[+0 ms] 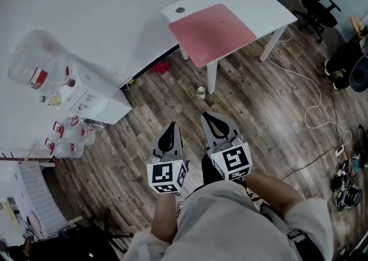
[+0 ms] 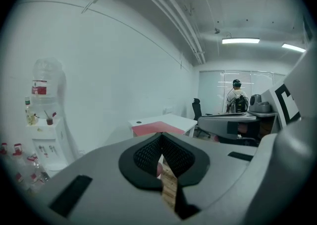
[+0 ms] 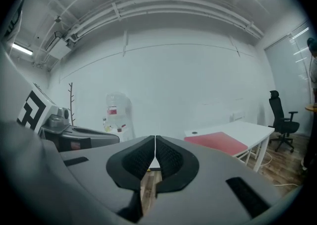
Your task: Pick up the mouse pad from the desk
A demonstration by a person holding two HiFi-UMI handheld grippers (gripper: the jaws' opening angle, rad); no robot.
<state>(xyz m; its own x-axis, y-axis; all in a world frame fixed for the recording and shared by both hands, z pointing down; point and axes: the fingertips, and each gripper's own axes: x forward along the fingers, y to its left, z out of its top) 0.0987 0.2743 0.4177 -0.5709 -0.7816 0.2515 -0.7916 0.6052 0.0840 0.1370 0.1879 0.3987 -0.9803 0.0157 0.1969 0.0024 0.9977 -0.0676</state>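
Red against white, the mouse pad [image 1: 211,33] lies flat on the counter [image 1: 261,4] at the top of the head view, covering the counter's near-left part up to its front edge. The left hand-held gripper [image 1: 171,125] and the right hand-held gripper [image 1: 208,117] are side by side low in the frame over the wooden floor [image 1: 259,116], well apart from the counter. Each one's jaws are drawn to a narrow tip. A water dispenser [image 1: 86,96] stands by the wall at the left, an office chair [image 1: 316,1] beyond the counter's far end, and a white cable [image 1: 310,90] trails across the floor.

In the left gripper view, the left hand-held gripper [image 2: 161,136] is clenched: its ribbed pads meet at the tip and nothing is between them. Straight past that tip sits the mouse pad [image 2: 151,129] on the counter [image 2: 171,119]. The water dispenser [image 2: 44,135] is at the left and a person [image 2: 237,97] stands far off at the back.

In the right gripper view, the right hand-held gripper [image 3: 155,139] is likewise clenched on nothing, with only a hairline seam between its pads. The mouse pad [image 3: 218,142] shows to the right of the jaws on the counter [image 3: 250,130], with the office chair [image 3: 280,120] further right and the water dispenser [image 3: 115,117] to the left.
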